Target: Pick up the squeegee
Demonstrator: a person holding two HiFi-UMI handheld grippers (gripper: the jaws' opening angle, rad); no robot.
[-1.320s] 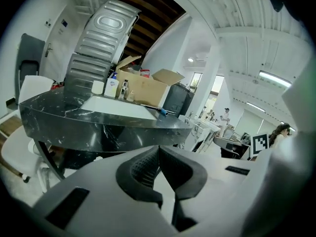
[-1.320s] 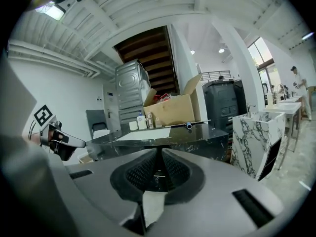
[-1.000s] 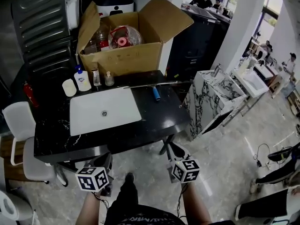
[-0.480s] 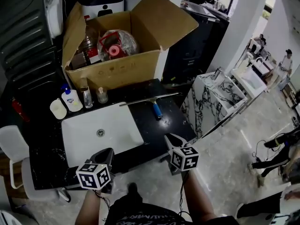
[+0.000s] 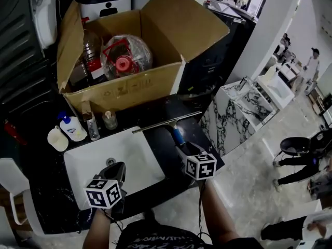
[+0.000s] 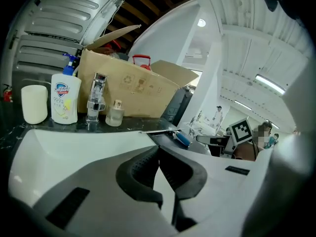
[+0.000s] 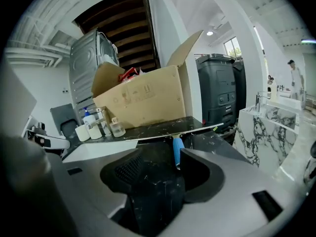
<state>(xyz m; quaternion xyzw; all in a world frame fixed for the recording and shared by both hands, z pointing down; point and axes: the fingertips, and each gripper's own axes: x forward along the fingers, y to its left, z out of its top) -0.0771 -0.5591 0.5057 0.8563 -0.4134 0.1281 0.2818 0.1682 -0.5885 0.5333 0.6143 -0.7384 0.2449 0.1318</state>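
Remote rig, my feed: the person is wearing a black top (image 5: 155,237) with pale lettering, forearms bare. Each hand is carrying a pale grey gripper, the left gripper (image 5: 117,168) and the right gripper (image 5: 184,148), each bearing a white cube (image 5: 104,192) printed with black square markers. Black ribbed pads (image 7: 124,171) are lining the jaws. A thin dark cable (image 5: 199,211) is trailing along the right forearm. The right gripper's jaws are opening, the squeegee (image 7: 177,149) handle showing in the gap just ahead.

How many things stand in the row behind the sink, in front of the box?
4. From the left: a white cup, a soap bottle, a shiny tall item (bottle or tap, unclear) and a small glass bottle. None seems hidden.
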